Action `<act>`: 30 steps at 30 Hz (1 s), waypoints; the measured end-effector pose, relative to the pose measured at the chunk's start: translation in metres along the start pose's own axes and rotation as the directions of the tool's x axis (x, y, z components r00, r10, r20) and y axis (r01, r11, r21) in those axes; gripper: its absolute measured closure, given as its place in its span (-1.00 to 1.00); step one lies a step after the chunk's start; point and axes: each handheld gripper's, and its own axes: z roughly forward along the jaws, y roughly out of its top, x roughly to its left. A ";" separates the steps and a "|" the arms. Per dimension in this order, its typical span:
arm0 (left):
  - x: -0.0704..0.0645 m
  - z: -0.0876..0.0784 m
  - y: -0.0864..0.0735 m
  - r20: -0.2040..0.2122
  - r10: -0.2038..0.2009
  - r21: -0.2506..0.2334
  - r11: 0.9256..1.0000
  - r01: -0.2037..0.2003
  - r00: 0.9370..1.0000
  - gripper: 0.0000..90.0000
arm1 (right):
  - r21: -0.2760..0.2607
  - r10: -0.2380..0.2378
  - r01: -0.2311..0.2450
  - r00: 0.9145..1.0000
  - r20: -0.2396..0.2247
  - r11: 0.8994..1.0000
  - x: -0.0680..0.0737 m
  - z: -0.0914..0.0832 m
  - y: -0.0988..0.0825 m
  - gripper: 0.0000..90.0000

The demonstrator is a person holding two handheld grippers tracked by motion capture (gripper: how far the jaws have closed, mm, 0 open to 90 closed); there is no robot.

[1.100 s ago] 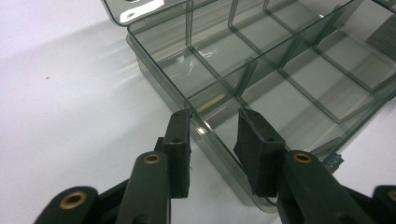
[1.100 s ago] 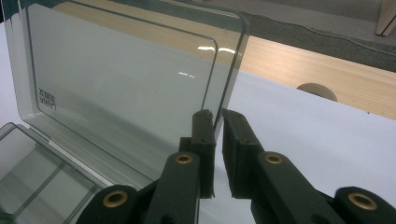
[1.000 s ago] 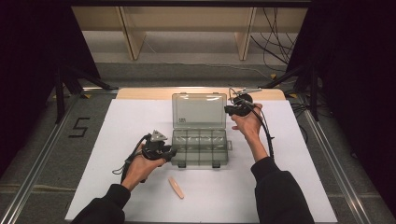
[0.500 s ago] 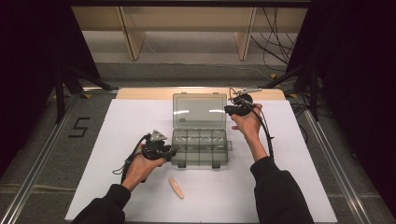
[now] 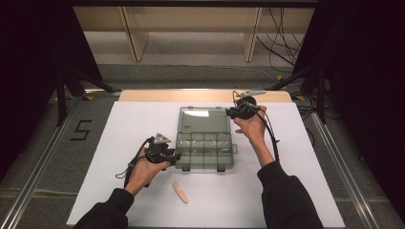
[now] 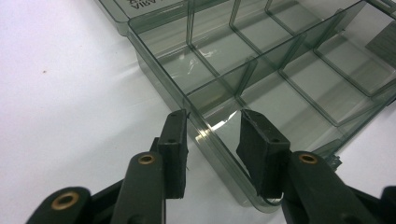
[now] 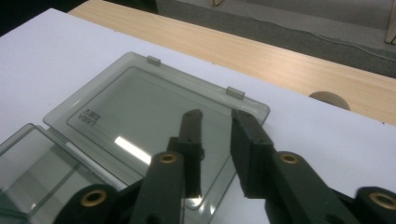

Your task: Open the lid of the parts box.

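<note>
Two grippers worked at a clear smoke-grey organiser box (image 5: pixel 204 150) that lay open in the middle of the white bench (image 5: pixel 305 191), its lid (image 5: pixel 203 119) folded flat behind the divided tray. The left gripper (image 6: pixel 212 130) straddled the tray's near corner wall, one pad (image 6: pixel 173 140) outside and the other inside the end compartment. Its jaws had just eased a little wider, and a gap showed on each side of the wall, so they were apart, not clamped. The right gripper (image 7: pixel 215 123) hung over the lid's far corner, its jaws also just opened and standing apart, with the lid's edge below them rather than pinched.

Judging by this, the lid had been laid down and the step in hand was the release. To do it well, both jaws should open fully clear of the thin plastic before lifting, so no pad drags the light box. A small peach-coloured piece (image 5: pixel 180 192) lay near the front edge.
</note>
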 end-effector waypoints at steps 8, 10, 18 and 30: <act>0.001 -0.005 0.002 -0.003 0.007 -0.010 1.000 -0.007 1.000 0.20 | -0.038 -0.058 0.056 0.998 -0.028 0.998 0.009 -0.011 0.003 0.18; 0.002 -0.007 0.002 0.005 0.008 -0.017 1.000 -0.008 1.000 0.16 | -0.055 -0.084 0.082 0.996 -0.031 0.995 0.012 -0.014 0.003 0.11; 0.001 -0.015 0.003 0.013 -0.017 -0.110 0.994 0.018 1.000 -0.05 | -0.073 -0.112 0.106 0.990 -0.084 0.992 0.029 -0.031 0.001 -0.05; -0.002 -0.037 0.004 0.033 -0.011 -0.241 0.970 0.019 0.999 -0.23 | -0.098 -0.148 0.135 0.980 -0.136 0.986 0.044 -0.049 -0.007 -0.21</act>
